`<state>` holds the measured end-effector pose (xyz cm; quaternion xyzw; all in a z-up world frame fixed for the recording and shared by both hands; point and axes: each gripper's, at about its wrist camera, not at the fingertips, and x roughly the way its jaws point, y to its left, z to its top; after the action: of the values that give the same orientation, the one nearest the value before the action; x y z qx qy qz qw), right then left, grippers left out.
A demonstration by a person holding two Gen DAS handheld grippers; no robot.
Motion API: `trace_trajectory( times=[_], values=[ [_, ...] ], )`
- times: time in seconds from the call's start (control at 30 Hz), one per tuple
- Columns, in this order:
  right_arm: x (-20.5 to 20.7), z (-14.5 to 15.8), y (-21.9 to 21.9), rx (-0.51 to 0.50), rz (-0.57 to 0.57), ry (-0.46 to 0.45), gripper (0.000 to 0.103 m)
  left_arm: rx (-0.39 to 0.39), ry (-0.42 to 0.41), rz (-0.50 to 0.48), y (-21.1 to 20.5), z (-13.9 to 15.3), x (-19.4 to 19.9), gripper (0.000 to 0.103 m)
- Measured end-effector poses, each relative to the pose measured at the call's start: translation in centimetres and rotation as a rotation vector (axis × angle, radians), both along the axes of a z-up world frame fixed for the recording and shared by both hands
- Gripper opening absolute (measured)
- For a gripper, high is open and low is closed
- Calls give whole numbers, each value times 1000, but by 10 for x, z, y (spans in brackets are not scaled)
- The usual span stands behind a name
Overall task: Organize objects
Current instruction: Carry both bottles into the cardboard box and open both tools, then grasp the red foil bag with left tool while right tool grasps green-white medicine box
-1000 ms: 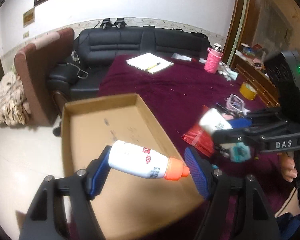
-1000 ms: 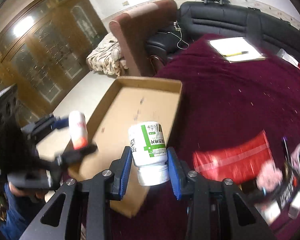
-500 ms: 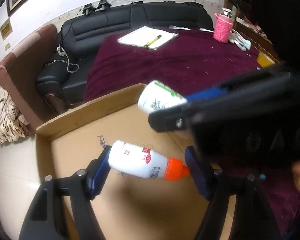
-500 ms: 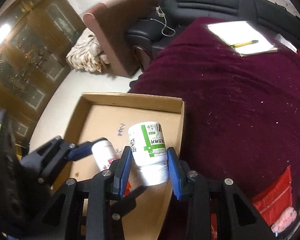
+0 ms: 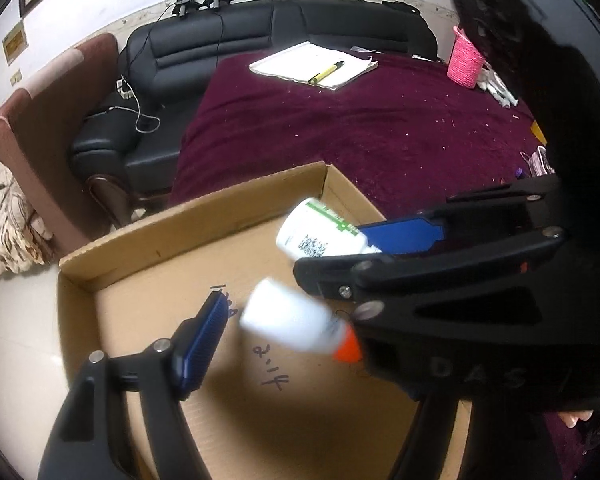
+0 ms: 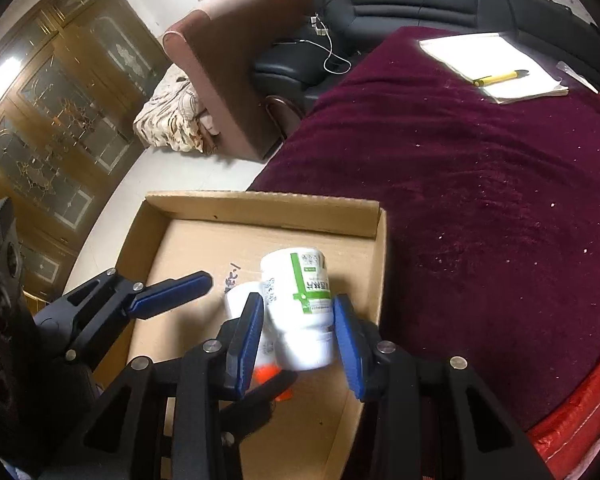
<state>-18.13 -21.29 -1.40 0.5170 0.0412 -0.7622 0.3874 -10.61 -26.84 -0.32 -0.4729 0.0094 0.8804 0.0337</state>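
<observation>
Left gripper pose: I am holding the left gripper pitched steeply down over the cardboard tray, its fingers reaching toward the tray floor.
Right gripper pose: I am holding the right gripper at a similar downward pitch. It is crossing close in front of the left one and hiding that gripper's far finger in the left wrist view.
Left jaws: they are standing released. The one blue pad that shows is sitting clear of the orange-capped bottle.
Right jaws: they are grasping the green-labelled bottle by its sides, cap toward the camera.
Orange-capped bottle location: it is lying crosswise between the left fingers, over the handwriting on the tray floor. It is blurred, and I cannot tell whether it is touching the cardboard.
Green-labelled bottle location: it is sitting over the tray's near right part, just inside the right wall, with the other bottle just beside it on the left.
Change, left: half a second ago the pads were pinching the orange-capped bottle end to end. Now its base is showing a gap to the pad.
Change, right: the green-labelled bottle was standing straight between the pads and is now leaning left.
Change, both: the tray floor is filling more of each view.
</observation>
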Motion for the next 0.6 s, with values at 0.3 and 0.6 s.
trace_trajectory(
  times=[0.3, 0.6],
  values=[
    [3, 26, 63, -150, -80, -54, 46, 87, 54, 41, -13, 19, 18, 77],
    [26, 25, 157, -205, -190, -76, 60, 182, 200, 6, 21, 59, 63, 84]
  ],
)
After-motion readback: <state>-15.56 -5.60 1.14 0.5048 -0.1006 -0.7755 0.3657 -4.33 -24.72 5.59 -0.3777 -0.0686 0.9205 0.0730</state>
